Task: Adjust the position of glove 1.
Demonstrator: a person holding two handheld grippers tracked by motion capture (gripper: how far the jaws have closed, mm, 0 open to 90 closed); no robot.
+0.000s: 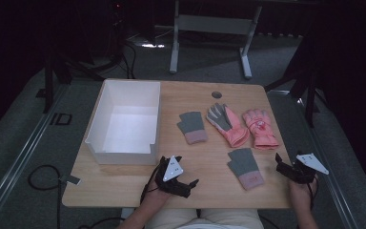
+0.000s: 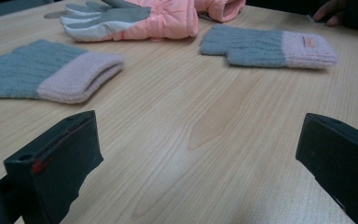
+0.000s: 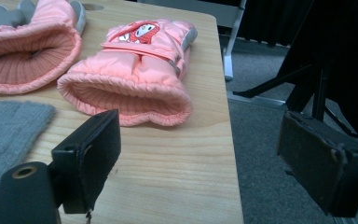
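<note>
Two grey knit gloves with pink cuffs lie on the wooden table (image 1: pixel 209 157), one at mid-table (image 1: pixel 192 127) and one nearer me (image 1: pixel 245 168). Beyond them lie two pink ski gloves, one palm up with a grey palm (image 1: pixel 226 125), the other (image 1: pixel 259 129) bearing a red picture. My left gripper (image 1: pixel 181 172) rests near the front edge, open and empty, facing the knit gloves (image 2: pixel 51 72) (image 2: pixel 265 46). At the table's right edge my right gripper (image 1: pixel 279 163) is open and empty, facing the picture glove's cuff (image 3: pixel 140 70).
A white open box (image 1: pixel 124 121) stands on the left half of the table, just beyond my left gripper. A round hole (image 1: pixel 217 94) marks the far edge. The table's right edge (image 3: pixel 228 140) drops to grey floor, with dark stand legs (image 1: pixel 310 90) beside it.
</note>
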